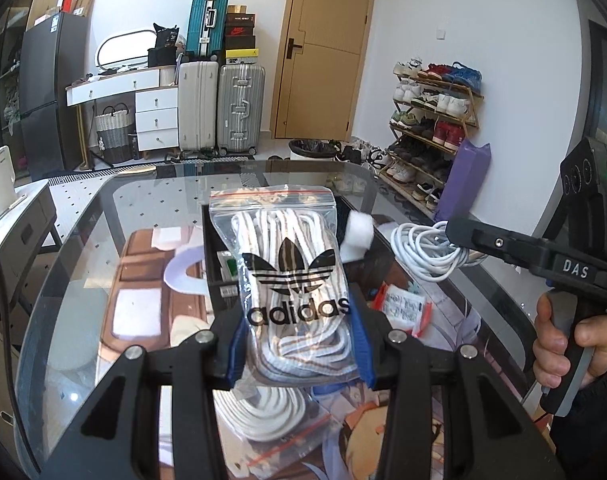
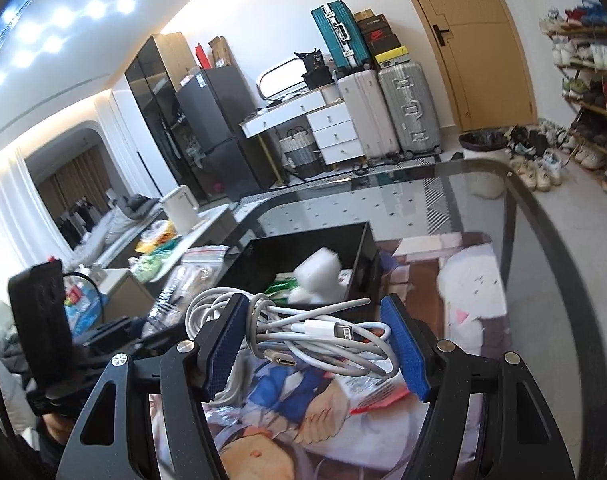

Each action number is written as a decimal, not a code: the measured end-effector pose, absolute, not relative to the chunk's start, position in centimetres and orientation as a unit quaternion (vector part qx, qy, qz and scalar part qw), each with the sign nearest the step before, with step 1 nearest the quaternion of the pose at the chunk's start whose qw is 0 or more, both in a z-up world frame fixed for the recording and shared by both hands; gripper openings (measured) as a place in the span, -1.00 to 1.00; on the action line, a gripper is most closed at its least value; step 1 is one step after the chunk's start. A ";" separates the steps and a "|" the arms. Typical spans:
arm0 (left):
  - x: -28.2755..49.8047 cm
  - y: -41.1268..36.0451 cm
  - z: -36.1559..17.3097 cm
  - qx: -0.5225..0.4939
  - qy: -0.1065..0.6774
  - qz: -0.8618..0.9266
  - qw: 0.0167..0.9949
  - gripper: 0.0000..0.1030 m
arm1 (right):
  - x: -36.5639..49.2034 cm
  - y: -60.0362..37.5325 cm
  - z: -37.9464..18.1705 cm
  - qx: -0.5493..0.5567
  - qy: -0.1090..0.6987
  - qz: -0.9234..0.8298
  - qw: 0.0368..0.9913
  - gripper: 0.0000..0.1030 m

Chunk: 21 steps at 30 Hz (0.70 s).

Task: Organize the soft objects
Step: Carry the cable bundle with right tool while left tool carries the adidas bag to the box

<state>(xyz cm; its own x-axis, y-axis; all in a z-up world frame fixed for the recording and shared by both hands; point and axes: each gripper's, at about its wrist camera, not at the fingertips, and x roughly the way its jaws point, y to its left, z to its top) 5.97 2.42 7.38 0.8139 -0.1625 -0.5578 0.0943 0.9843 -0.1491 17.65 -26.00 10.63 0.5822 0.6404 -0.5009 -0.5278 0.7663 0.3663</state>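
Observation:
My left gripper (image 1: 299,344) is shut on a clear zip bag of white shoelaces (image 1: 291,268) with a black logo, held upright above the glass table. Behind the bag stands a black open box (image 1: 213,248) with small items and white foam (image 1: 357,236) at its rim. My right gripper (image 2: 315,344) is shut on a bundle of white and grey charging cables (image 2: 303,336), lifted over the table. The same cables (image 1: 427,252) show at the right in the left wrist view. The black box (image 2: 315,256) lies just beyond, holding a white foam block (image 2: 317,270).
Another bag of white laces (image 1: 263,412) and a small red-edged packet (image 1: 403,308) lie on the printed mat (image 2: 471,288). The glass table (image 2: 515,216) curves round ahead. A side counter (image 2: 207,220) with a kettle is left. Suitcases, a door, a bin and a shoe rack stand beyond.

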 end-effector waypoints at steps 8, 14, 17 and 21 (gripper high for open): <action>8.4 3.4 7.9 -0.060 0.295 -0.068 0.951 -0.18 | 19.5 -23.4 11.9 0.030 0.298 0.300 0.906 0.34; 9.9 3.9 7.8 -0.064 0.299 -0.066 0.950 -0.18 | 21.2 -21.2 11.9 -0.013 0.298 0.293 0.908 0.34; 10.6 4.2 7.6 -0.063 0.301 -0.065 0.949 -0.18 | 22.0 -20.0 11.8 -0.035 0.296 0.296 0.908 0.34; 11.6 4.5 7.2 -0.061 0.305 -0.064 0.948 -0.18 | 23.3 -18.8 11.4 -0.054 0.299 0.297 0.905 0.34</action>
<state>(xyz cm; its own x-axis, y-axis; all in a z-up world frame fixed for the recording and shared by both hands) 11.56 4.48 7.22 0.8064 -0.1579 -0.5700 0.0842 0.9845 -0.1537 23.32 -18.81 11.45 0.6451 0.5044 -0.5739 -0.5694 0.8182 0.0791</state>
